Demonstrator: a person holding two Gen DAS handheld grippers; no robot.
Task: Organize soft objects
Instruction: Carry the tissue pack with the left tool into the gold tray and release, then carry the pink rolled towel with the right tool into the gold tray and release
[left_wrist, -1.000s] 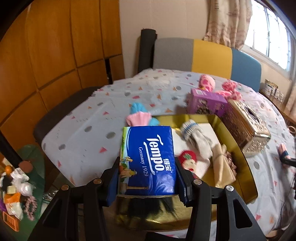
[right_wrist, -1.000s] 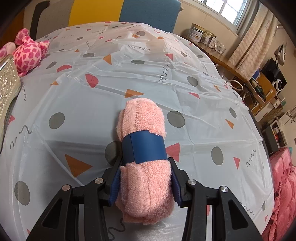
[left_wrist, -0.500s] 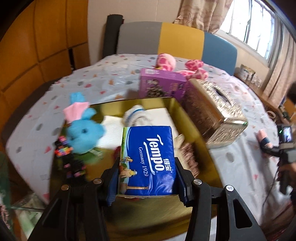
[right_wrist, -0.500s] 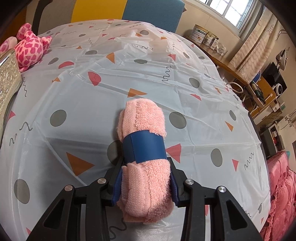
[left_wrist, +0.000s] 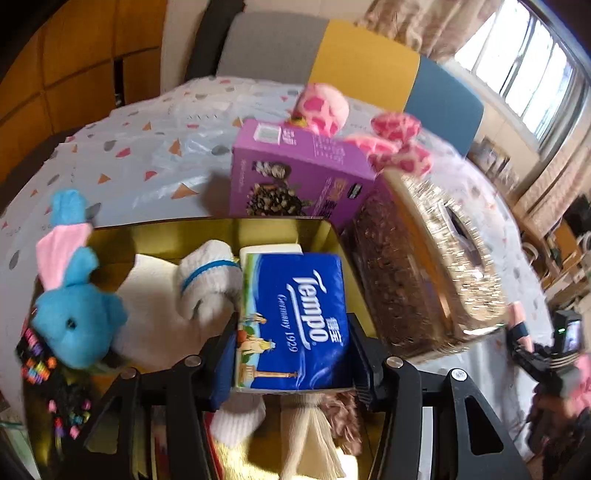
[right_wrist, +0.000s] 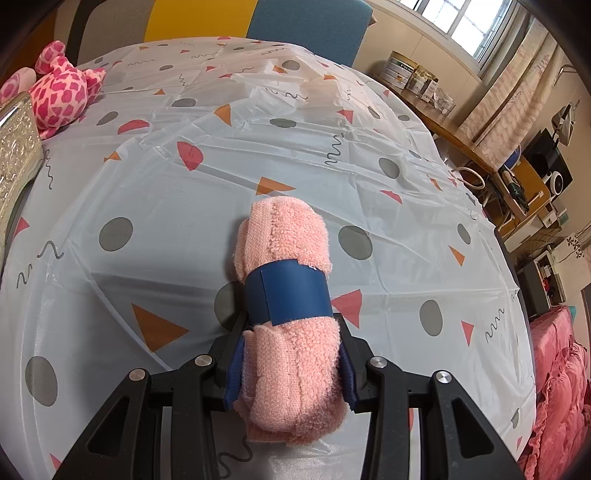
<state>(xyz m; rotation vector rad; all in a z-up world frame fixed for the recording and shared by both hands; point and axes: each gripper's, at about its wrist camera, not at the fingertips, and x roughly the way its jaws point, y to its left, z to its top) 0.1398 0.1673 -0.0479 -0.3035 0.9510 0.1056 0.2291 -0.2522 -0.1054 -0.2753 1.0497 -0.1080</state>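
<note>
My left gripper (left_wrist: 291, 354) is shut on a blue Tempo tissue pack (left_wrist: 291, 317) and holds it over the gold tray (left_wrist: 207, 230). In the tray lie a white sock (left_wrist: 207, 284), a blue plush toy (left_wrist: 74, 314) with a pink ear, a white cloth and beige soft items below the pack. My right gripper (right_wrist: 291, 365) is shut on a rolled pink towel (right_wrist: 284, 240) with a blue band, low over the patterned tablecloth (right_wrist: 184, 203). The right gripper also shows at the right edge of the left wrist view (left_wrist: 546, 354).
A purple box (left_wrist: 299, 170) and a gold ornate tissue box (left_wrist: 436, 258) stand behind and right of the tray. A pink spotted plush (right_wrist: 62, 92) lies at the far side of the table. Chairs stand beyond; shelves and clutter lie to the right.
My left gripper has carried the tissue pack forward over the tray, closer to the purple box and sock. My right gripper has lifted the towel roll slightly and shifted a little.
</note>
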